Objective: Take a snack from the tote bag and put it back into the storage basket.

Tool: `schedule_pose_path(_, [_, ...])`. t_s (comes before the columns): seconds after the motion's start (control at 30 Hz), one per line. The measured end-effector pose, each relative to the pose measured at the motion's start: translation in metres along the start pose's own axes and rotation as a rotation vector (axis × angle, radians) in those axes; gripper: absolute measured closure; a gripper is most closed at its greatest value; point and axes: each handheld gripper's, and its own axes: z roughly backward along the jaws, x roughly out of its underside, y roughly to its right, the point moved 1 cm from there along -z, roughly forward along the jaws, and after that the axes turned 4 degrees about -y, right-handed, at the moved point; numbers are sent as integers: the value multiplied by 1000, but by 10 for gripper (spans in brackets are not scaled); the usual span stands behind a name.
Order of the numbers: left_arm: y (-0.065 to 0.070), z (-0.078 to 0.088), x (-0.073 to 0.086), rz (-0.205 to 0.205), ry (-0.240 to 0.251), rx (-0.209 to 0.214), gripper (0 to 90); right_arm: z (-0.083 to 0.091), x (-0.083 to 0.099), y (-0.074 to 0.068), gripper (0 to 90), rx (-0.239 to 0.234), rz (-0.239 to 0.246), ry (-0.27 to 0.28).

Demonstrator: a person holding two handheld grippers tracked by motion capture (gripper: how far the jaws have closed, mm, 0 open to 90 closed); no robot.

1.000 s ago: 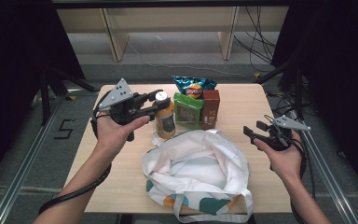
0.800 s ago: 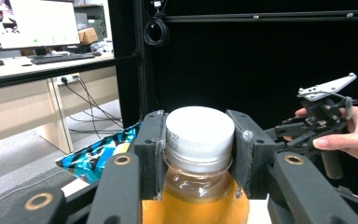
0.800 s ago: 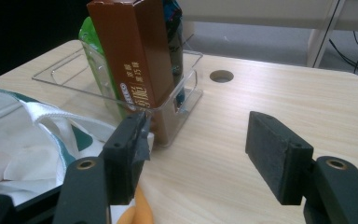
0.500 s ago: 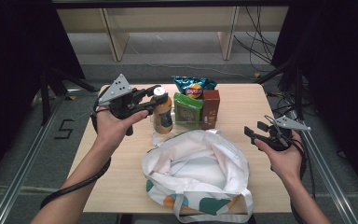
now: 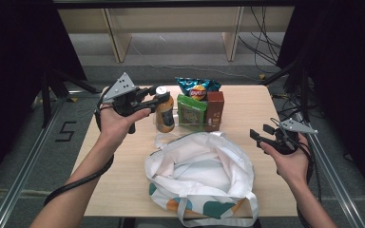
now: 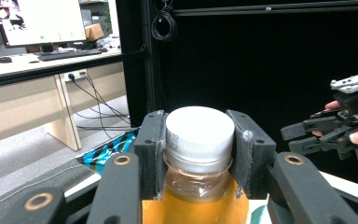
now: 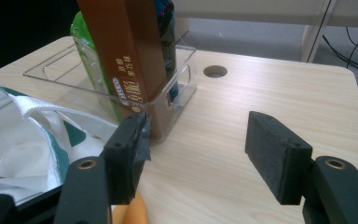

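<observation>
Amber bottle (image 5: 164, 113) with white cap (image 6: 199, 129), upright at the left end of the clear tray (image 7: 177, 95), clamped at the neck by the left gripper (image 5: 158, 93); beside it green packet (image 5: 190, 111) and brown box (image 5: 214, 109); right gripper (image 5: 262, 133) agape, empty, right of the cloth bag (image 5: 202, 175).

A clear plastic bottle (image 6: 196, 186) is showing a matt white ribbed cap (image 6: 198, 133); matt pale wood-grain table (image 7: 261, 88); creased cloth tote bag (image 5: 199, 178); glossy clear plastic tray (image 7: 121, 88); shiny foil chip bag (image 5: 197, 87).
</observation>
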Motion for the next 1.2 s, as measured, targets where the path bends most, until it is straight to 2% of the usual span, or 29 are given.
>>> schedule_pose_path(0.13, [-6, -2, 2, 1, 1, -4, 590, 0, 0, 1, 402, -5, 10, 1])
schedule_pose_path(0.17, [-7, -3, 2, 2, 0, -6, 590, 0, 0, 4, 402, -10, 36, 2])
schedule_pose_path(0.27, [-11, -4, 3, 5, 0, -16, 590, -1, 0, 5, 400, 4, 50, 16])
schedule_pose_path(0.4, [-15, -7, 5, 9, -4, -25, 590, 1, -1, 5, 398, -5, 49, -5])
schedule_pose_path(0.43, [-17, -9, 6, 10, -4, -31, 590, 1, 0, 3, 398, -9, 31, -6])
schedule_pose_path(0.53, [-18, -11, 7, 15, 1, -35, 590, 1, -1, 4, 398, -7, 48, -1])
schedule_pose_path(0.57, [-19, -11, 8, 12, -1, -37, 590, 2, -1, 2, 398, -18, 20, -6])
schedule_pose_path(0.63, [-21, -14, 9, 16, 1, -42, 590, 1, 0, 3, 399, -6, 25, -18])
schedule_pose_path(0.83, [-25, -18, 11, 18, 1, -52, 589, 2, 0, 2, 399, -10, 16, -17])
schedule_pose_path(0.87, [-27, -20, 12, 21, 0, -56, 590, 1, 0, 3, 399, -2, 26, -13])
schedule_pose_path(0.97, [-30, -22, 14, 29, -9, -71, 589, 0, 1, 2, 398, 6, 13, 12])
schedule_pose_path(1.1, [-33, -25, 16, 29, -18, -81, 589, 0, 1, 2, 398, 4, 8, 7])
schedule_pose_path(1.13, [-34, -26, 17, 32, -17, -82, 589, 0, 0, 3, 398, -1, 21, 4])
schedule_pose_path(1.17, [-36, -27, 18, 35, -19, -86, 589, 0, 0, 1, 398, -8, 5, 17])
schedule_pose_path(1.2, [-37, -28, 19, 31, -21, -86, 590, 0, 0, 2, 398, -10, 15, 11])
